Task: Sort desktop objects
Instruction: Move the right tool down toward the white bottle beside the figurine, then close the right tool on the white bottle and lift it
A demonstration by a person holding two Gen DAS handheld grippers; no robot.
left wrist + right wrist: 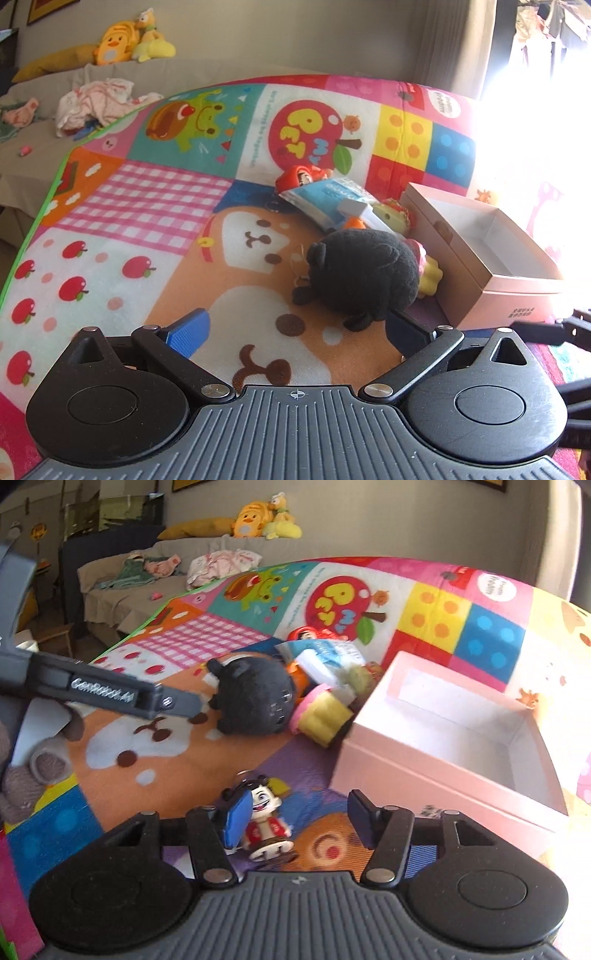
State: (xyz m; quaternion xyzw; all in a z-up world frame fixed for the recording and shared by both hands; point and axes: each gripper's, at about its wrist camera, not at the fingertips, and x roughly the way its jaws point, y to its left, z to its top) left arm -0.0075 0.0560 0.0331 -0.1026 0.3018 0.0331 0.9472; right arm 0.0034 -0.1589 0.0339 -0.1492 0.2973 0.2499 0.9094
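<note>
An open pink box (461, 266) stands on the colourful mat, at the right in both views, and its inside looks bare. Beside it lie a black plush (362, 273), a yellow cupcake toy (430, 275) and a blue-and-white packet (325, 199) on top of other small toys. My left gripper (295, 332) is open just short of the plush, holding nothing. In the right wrist view a small red-and-white figure keychain (266, 827) lies on the mat between the fingers of my right gripper (299, 823). It sits close to the left pad, and the right pad stands well clear of it. The box (406, 775) is just to its right.
A red figure (299, 177) and a green-and-red toy (395, 214) lie in the pile. A person's fingers (48, 764) hold the left tool, whose dark arm (110, 692) reaches in from the left. A couch with clothes (96, 103) and plush toys stands behind the mat.
</note>
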